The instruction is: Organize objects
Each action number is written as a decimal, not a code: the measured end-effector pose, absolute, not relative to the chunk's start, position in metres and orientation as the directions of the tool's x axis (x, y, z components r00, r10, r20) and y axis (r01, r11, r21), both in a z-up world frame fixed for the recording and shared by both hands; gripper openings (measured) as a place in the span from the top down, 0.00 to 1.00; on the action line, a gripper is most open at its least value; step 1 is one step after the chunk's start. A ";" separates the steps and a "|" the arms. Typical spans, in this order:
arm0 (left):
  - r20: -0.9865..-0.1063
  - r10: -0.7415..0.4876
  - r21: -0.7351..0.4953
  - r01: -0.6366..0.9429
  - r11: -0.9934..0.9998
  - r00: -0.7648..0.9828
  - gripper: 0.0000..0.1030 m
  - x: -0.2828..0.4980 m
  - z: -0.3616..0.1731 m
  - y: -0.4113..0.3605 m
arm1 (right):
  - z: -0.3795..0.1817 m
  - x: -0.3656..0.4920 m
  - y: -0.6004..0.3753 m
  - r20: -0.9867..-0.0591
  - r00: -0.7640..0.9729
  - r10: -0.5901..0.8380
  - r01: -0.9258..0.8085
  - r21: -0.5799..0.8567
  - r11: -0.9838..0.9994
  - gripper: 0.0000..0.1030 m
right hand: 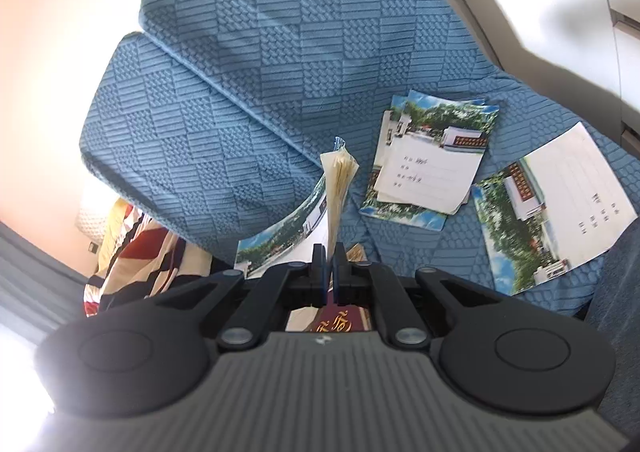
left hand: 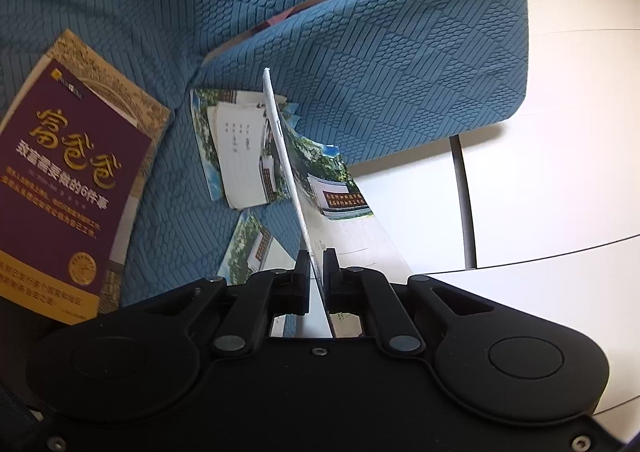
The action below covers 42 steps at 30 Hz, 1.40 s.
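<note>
My left gripper [left hand: 316, 257] is shut on a thin notebook [left hand: 340, 188], held edge-on and lifted above the blue sofa seat [left hand: 168, 220]; its photo cover faces right. On the seat lie a purple book with gold lettering [left hand: 68, 180], a small stack of notebooks [left hand: 240, 148] and one single notebook [left hand: 252, 248]. My right gripper [right hand: 329, 252] is shut on another notebook [right hand: 338, 180], whose pages fan upward while its cover droops left. The stack of notebooks [right hand: 432, 164] and a single notebook [right hand: 552, 208] lie beyond it. The purple book [right hand: 336, 326] shows beneath the right gripper.
Blue quilted back cushions [left hand: 400, 64] [right hand: 260, 64] stand behind the seat. White floor [left hand: 560, 172] and a black curved leg [left hand: 464, 192] lie right of the sofa in the left wrist view. A striped cloth [right hand: 136, 252] hangs at the left in the right wrist view.
</note>
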<state>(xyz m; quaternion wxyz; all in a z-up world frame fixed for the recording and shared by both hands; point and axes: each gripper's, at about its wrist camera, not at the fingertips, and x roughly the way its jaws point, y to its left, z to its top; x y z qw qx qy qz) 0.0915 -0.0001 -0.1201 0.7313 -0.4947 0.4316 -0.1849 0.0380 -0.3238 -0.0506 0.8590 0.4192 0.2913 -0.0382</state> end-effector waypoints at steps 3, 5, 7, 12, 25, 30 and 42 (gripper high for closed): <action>-0.451 -0.677 -0.876 -0.145 0.460 0.582 0.94 0.088 -0.123 0.008 | -0.054 0.040 -0.314 -0.538 0.823 0.181 0.305 0.688 0.658 0.95; -0.452 -0.668 -0.873 -0.142 0.466 0.591 0.94 0.087 -0.129 0.014 | -0.058 0.042 -0.306 -0.546 0.818 0.181 0.304 0.677 0.670 0.95; -0.456 -0.660 -0.870 -0.144 0.471 0.597 0.94 0.087 -0.136 0.021 | -0.065 0.045 -0.299 -0.559 0.809 0.184 0.310 0.670 0.674 0.94; -0.455 -0.635 -0.855 -0.108 0.506 0.624 0.94 0.093 -0.144 0.038 | -0.078 0.055 -0.281 -0.572 0.797 0.194 0.300 0.654 0.695 0.94; -0.537 -0.557 -0.787 -0.137 0.602 0.634 0.94 0.102 -0.181 0.069 | -0.122 0.081 -0.236 -0.616 0.762 0.201 0.309 0.618 0.723 0.94; -0.584 -0.508 -0.757 -0.200 0.622 0.633 0.93 0.107 -0.195 0.075 | -0.143 0.088 -0.225 -0.651 0.729 0.213 0.323 0.601 0.731 0.94; -0.643 -0.451 -0.704 -0.245 0.667 0.620 0.93 0.126 -0.214 0.081 | -0.166 0.108 -0.208 -0.689 0.696 0.200 0.315 0.544 0.778 0.93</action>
